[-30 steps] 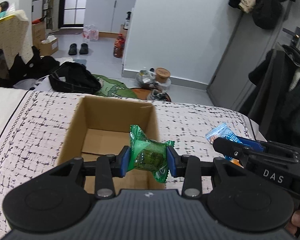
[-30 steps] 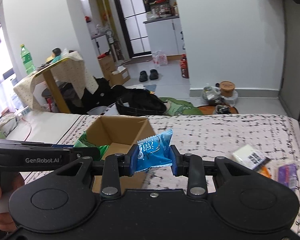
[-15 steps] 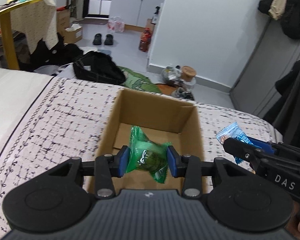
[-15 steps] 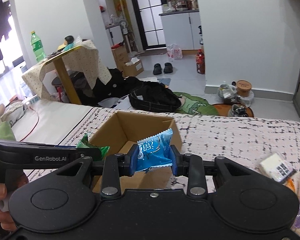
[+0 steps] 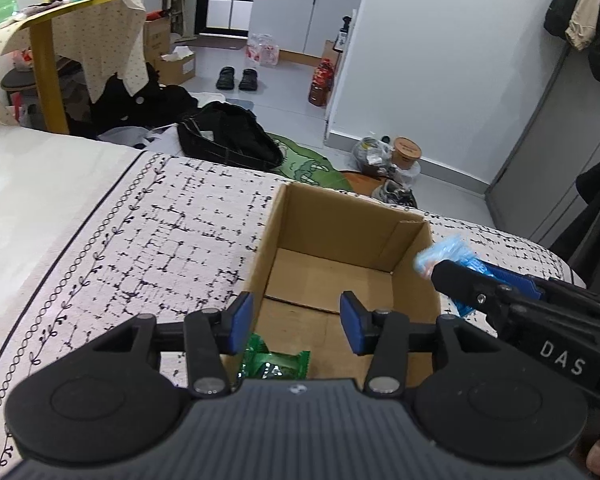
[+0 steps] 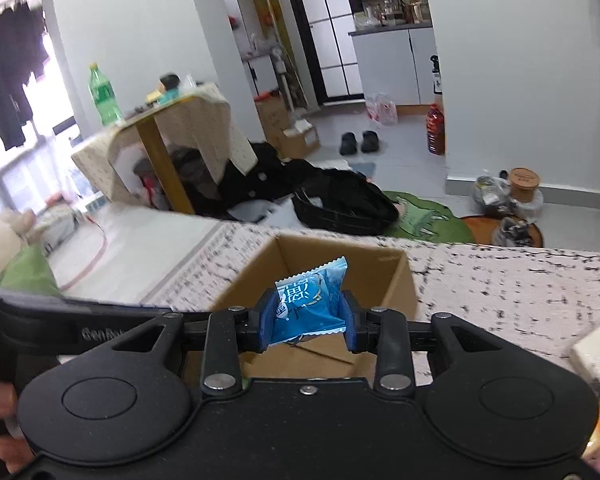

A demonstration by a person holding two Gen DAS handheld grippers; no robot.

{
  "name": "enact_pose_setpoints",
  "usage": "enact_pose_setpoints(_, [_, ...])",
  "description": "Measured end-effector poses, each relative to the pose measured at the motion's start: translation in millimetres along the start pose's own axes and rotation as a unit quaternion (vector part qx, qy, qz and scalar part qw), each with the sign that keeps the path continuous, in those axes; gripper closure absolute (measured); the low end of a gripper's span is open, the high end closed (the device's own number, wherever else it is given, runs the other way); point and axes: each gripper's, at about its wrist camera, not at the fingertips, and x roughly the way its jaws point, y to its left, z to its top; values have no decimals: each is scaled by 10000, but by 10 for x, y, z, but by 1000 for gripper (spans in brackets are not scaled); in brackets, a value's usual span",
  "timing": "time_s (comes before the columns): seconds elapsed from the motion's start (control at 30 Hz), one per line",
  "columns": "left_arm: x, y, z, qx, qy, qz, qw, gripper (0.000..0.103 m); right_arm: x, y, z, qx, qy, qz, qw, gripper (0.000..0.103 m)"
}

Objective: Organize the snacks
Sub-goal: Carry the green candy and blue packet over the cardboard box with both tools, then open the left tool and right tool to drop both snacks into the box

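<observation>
we drop the green snack into the box while the blue one hangs over it.

our left gripper [image 5: 296,320] is opening, its blue pads clear of the green snack packet [image 5: 276,364], which lies low in the cardboard box [image 5: 348,216] by its near wall. our right gripper [image 6: 304,320] is easing open too, yet its pads clasp the blue snack packet [image 6: 310,300] above the box's open top. the box sits on the patterned bedspread [image 5: 140,240], near its far edge. other packets [image 6: 596,352] lie toward the spread's right edge.
</observation>
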Motion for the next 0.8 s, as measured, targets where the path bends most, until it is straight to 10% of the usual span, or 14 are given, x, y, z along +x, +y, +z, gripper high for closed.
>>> enact_pose_setpoints(0.8, [-11, -425, -222, 35, 197, 158, 9997, 17, -678, -561, -268, 371, -124, -920, 9950, 6])
